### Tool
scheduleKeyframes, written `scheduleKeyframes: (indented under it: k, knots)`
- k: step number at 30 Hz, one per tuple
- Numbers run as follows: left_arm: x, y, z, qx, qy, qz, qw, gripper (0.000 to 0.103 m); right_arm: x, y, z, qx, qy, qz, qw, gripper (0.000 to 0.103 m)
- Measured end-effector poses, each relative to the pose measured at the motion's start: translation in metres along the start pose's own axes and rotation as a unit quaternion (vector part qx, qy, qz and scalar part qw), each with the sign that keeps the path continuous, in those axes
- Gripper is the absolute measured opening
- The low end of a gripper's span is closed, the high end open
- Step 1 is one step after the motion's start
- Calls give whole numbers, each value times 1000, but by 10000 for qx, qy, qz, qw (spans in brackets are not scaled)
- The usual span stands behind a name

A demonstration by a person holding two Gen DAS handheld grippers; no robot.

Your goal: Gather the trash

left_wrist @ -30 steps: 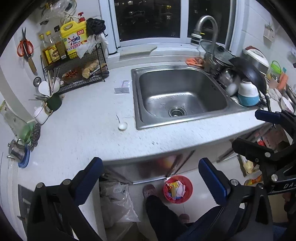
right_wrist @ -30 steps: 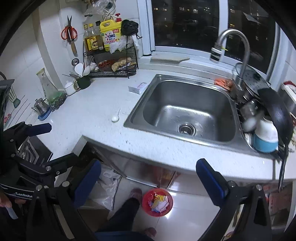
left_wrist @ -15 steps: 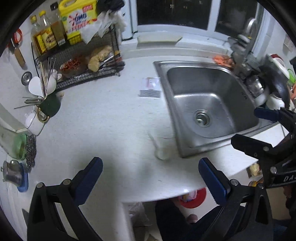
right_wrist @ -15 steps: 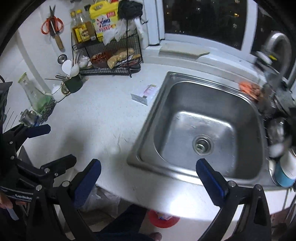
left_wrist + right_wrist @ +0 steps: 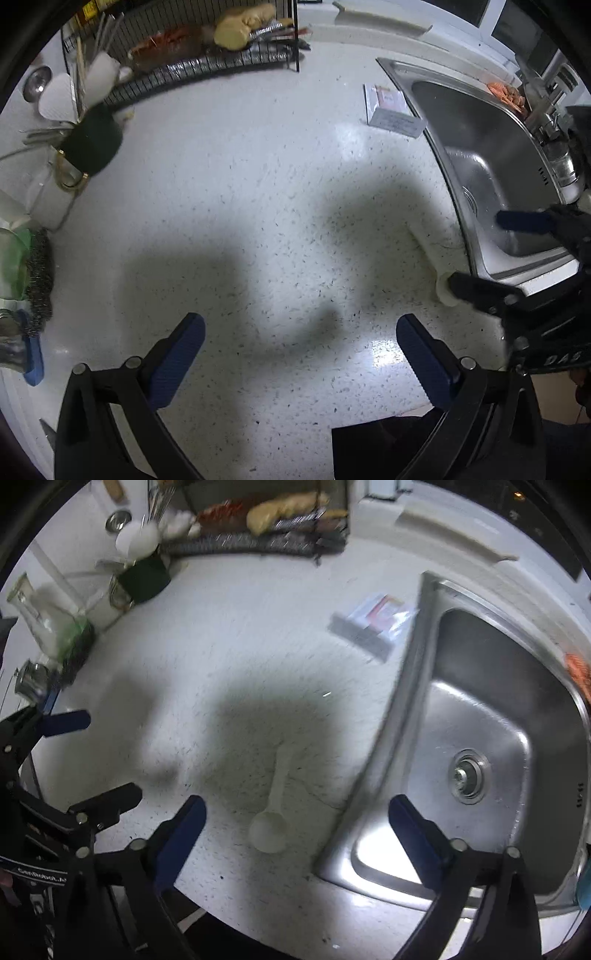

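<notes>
Lying beside sink [image 5: 417, 686] rim, white spoon [image 5: 273, 812], bare counter [image 5: 229, 646] leftward

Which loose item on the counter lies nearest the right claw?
The white plastic spoon, between the right claw's open fingers; the small flat packet lies farther back beside the sink.

A white plastic spoon [image 5: 271, 812] lies flat on the speckled counter just left of the sink [image 5: 480, 716], bowl toward the counter's front edge, handle pointing away. A small flat box [image 5: 373, 622] lies beside the sink's far-left corner.
</notes>
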State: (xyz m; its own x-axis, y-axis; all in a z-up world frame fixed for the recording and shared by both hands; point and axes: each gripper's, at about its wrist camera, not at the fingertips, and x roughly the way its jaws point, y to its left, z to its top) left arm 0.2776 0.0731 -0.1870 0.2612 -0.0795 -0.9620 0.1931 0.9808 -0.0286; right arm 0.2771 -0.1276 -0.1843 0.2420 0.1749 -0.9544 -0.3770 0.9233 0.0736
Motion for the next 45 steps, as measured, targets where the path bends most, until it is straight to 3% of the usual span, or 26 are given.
scheduleKeyframes:
  k: [7, 9, 13, 15, 22, 24, 33, 39, 45]
  knots:
    - [14, 0, 0, 114, 147, -104, 9998, 103, 29, 13, 0, -205, 487, 158, 9985, 66]
    - [18, 4, 0, 91, 165, -127, 9997, 103, 33, 15, 0, -261, 567, 150, 9979, 54]
    - [22, 4, 1, 69, 193, -186, 9996, 103, 35, 18, -2, -380, 622, 98, 9973, 44]
    - [23, 3, 3, 110, 193, -192, 9996, 103, 35, 21, 0, -501, 598, 40, 9969, 26]
    - [22, -4, 18, 164, 147, -229, 9995, 103, 35, 15, 3, -437, 573, 222, 9972, 24]
    - [20, -7, 27, 198, 115, -275, 9994, 103, 32, 7, 6, -299, 526, 285, 9978, 10]
    - [8, -27, 91, 760, -146, -422, 9961, 103, 6, -34, 30, 282, 215, 313, 9989, 10]
    - [10, -50, 140, 1452, -288, -545, 9875, 103, -10, -64, 44, 689, -170, 66, 9975, 10]
    - [26, -72, 179, 2220, -280, -629, 9726, 103, -14, -92, 55, 1185, -299, -20, 9925, 10]
